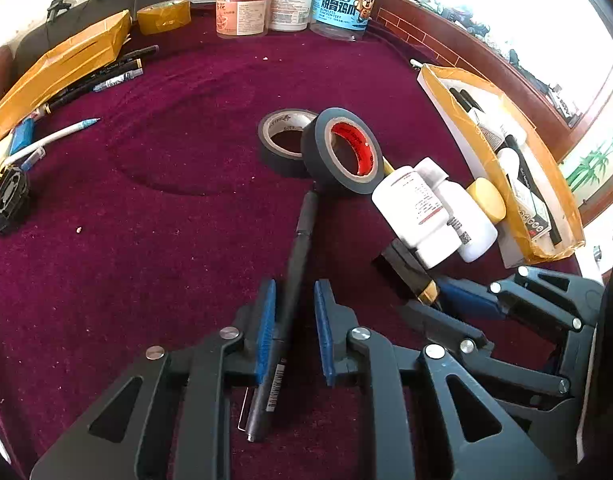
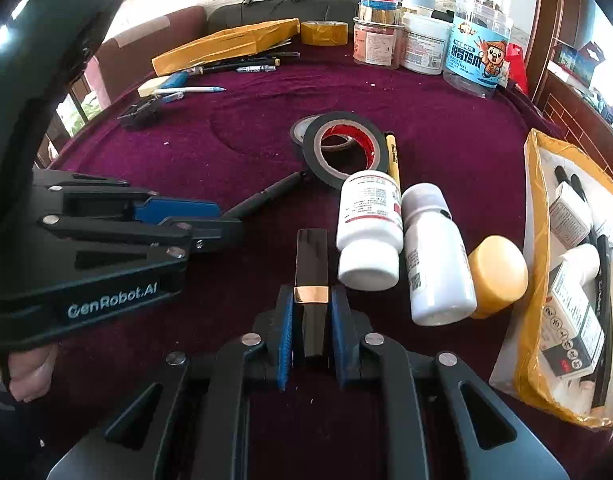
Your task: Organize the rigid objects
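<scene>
Maroon felt covers the whole surface [image 2: 446,128], and both grippers are low over it. Biggest thing close by is the yellow-taped open box [image 2: 534,240] off to the right of the right gripper [image 2: 311,320], already loaded with small cartons and pens, so my guess is that's where loose stuff goes. Ahead of both grippers, two black tape rolls [image 1: 342,148] lean on each other. Just right of the right gripper's fingers lie two white pill bottles [image 2: 370,232] on their sides, with a yellow cap [image 2: 498,276] past them.

Right gripper is narrow, pads squeezing a black lipstick-style tube [image 2: 311,264] with a gold band, gripped near its back end so most of it pokes forward. Left gripper [image 1: 294,328] is also nearly closed around a black pen [image 1: 302,240] lying along its fingers; one pad touches it, the other looks slightly off, so I can't tell if it's truly pinched. Pen's far tip touches the red-cored roll.
</scene>
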The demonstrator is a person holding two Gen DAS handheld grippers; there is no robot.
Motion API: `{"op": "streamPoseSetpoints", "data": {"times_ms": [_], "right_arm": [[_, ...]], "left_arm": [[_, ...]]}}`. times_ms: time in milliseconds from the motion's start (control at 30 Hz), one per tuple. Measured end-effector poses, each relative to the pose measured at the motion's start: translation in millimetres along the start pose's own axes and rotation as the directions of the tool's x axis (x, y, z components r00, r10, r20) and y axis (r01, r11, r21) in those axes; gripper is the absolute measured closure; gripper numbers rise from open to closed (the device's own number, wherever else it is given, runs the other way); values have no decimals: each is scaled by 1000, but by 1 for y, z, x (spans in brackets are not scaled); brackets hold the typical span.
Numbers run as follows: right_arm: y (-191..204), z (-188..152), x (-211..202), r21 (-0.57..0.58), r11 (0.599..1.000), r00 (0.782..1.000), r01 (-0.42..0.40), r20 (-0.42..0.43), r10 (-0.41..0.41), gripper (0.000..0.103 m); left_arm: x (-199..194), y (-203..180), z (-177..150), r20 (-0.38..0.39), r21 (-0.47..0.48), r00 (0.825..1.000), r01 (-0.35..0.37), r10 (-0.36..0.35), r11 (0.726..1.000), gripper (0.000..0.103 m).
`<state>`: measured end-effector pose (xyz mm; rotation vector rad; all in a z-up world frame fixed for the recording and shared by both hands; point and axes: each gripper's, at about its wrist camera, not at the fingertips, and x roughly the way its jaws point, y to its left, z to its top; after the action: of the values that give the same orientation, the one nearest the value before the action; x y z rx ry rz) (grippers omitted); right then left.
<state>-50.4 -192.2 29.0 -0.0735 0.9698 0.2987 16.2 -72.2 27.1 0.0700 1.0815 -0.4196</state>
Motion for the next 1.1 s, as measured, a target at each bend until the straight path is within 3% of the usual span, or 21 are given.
{"op": "streamPoseSetpoints", "data": {"times_ms": [167,300,533,667,967,1067,1100], "right_arm": [[-13,-7,-13,80,994,996,-80,35,77,88],[-14,-11,-28,89,990,992,-111,69,105,88],[-16,-11,-32,109,988,993,-107,65,100,88],[-16,-13,-32,112,988,993,-110,63,103,88],[-18,-15,-32,121,987,993,-110,64,103,88],[-19,-15,-31,127,985,992,-114,65,106,88],[-19,-15,-31,128,985,992,-114,64,107,88]], "left_arm": [[-7,1,0,26,-7,999,33,-33,999,98],[-18,-2,-1,71,8,996,51,-52,999,98],[-9,2,3,16,-11,999,44,-43,999,98],[-2,4,2,-43,-25,998,42,-43,999,86],[-3,-7,-1,-37,26,998,52,-51,998,59],[-2,-14,-4,-13,57,1000,17,-16,998,58],[-2,-16,-5,-5,65,1000,-1,1,998,62]]}}
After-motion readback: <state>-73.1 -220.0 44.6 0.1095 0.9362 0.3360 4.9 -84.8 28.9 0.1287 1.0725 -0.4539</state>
